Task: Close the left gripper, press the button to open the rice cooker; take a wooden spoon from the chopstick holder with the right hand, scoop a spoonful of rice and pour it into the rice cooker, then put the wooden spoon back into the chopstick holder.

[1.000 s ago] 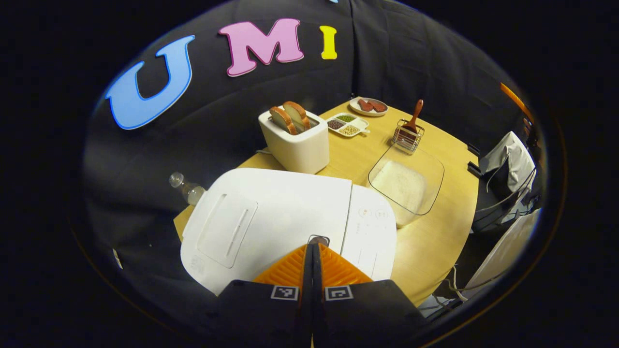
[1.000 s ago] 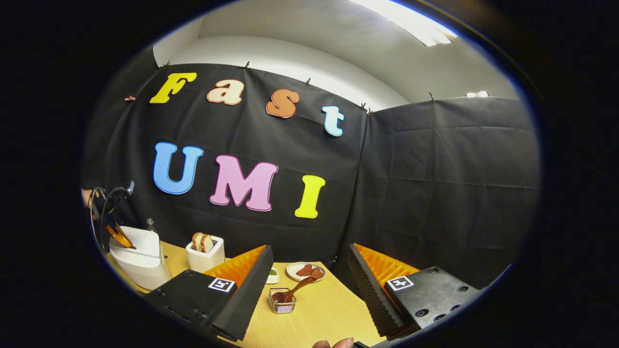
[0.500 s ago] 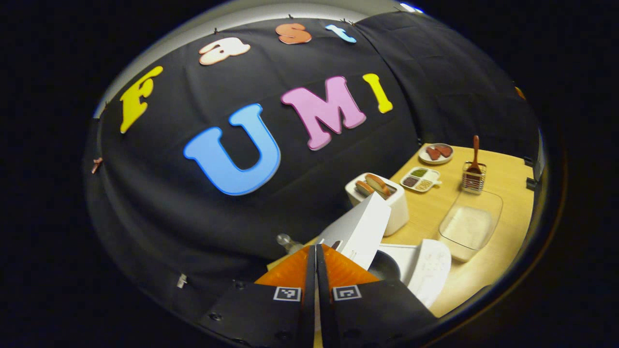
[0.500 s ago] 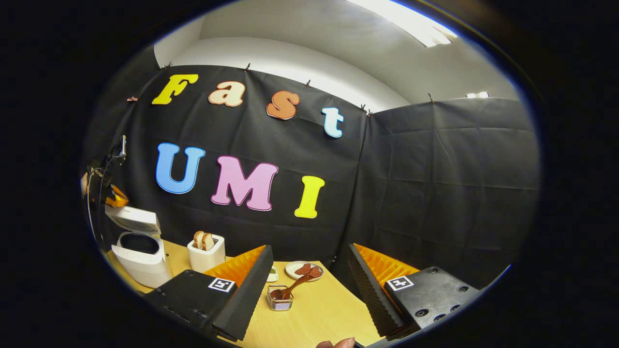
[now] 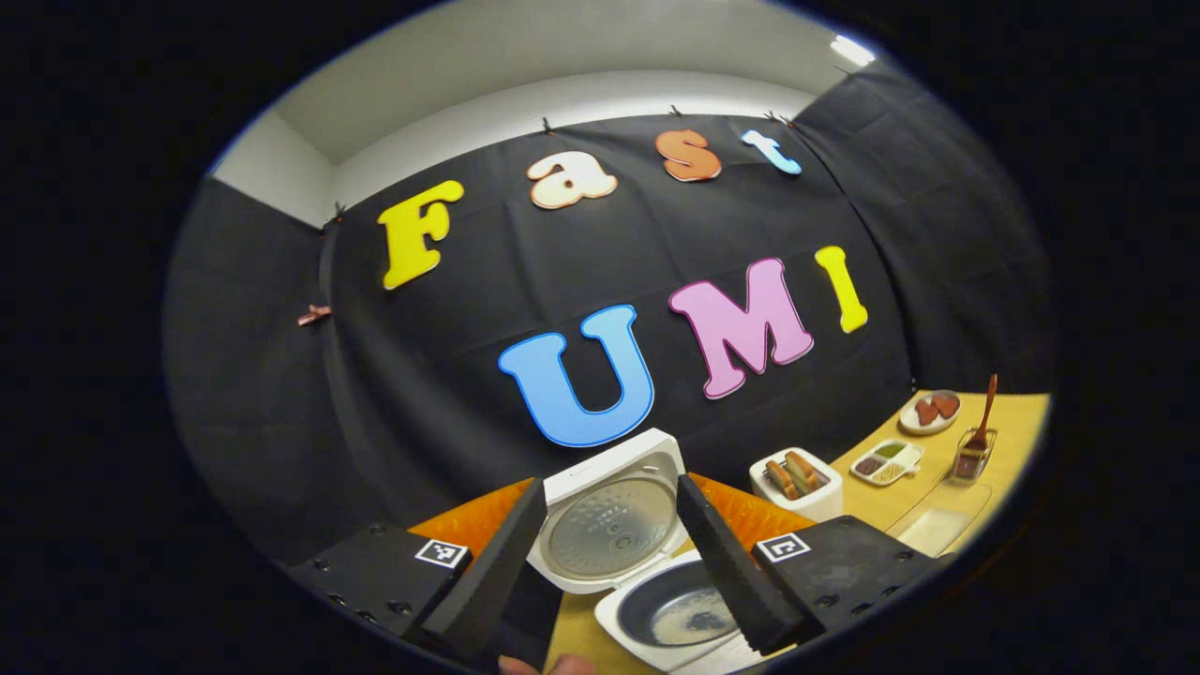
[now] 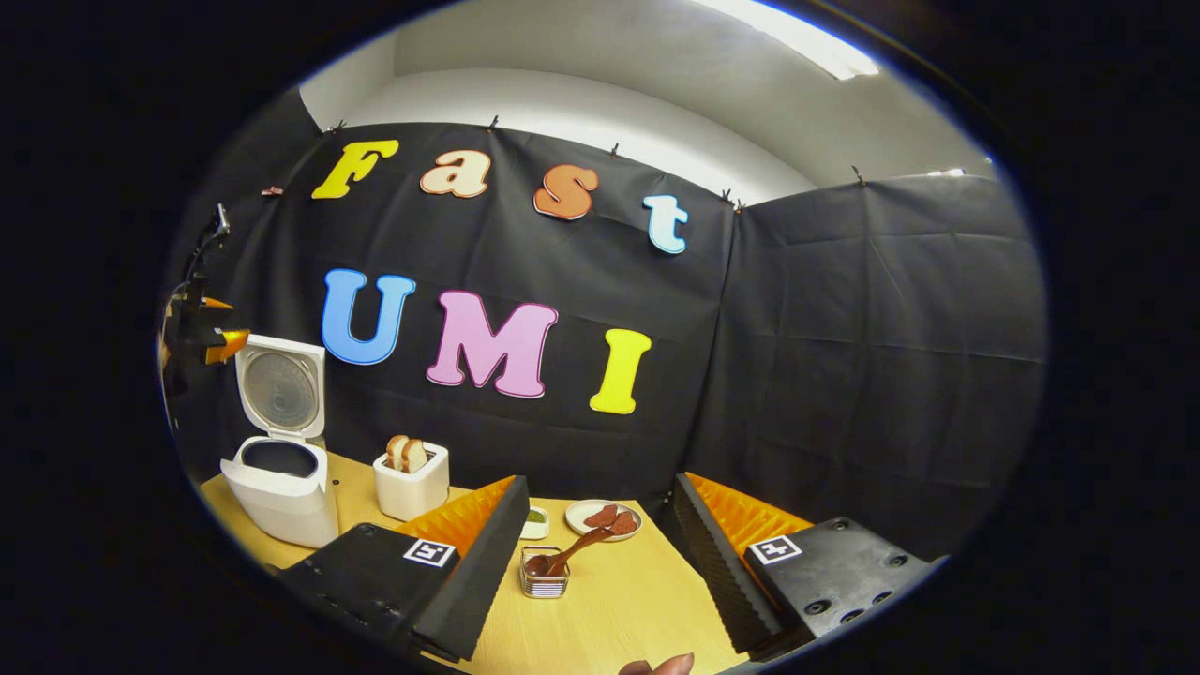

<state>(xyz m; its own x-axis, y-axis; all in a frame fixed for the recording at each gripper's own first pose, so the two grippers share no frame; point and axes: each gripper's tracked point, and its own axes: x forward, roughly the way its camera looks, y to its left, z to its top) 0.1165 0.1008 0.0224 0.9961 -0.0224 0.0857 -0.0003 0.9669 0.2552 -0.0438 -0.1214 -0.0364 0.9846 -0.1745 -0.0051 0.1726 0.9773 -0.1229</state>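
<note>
With the rice cooker lid up, the released right claw should straddle the wooden spoon handle above the chopstick holder, then clench squarely.

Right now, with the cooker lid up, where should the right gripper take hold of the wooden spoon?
Grip the wooden spoon on its bare handle, which slants up and out of the chopstick holder toward the plate behind. Its bowl sits down inside the holder. Probably come from above with the right gripper, jaws open across the handle, then lift along the slant.
</note>
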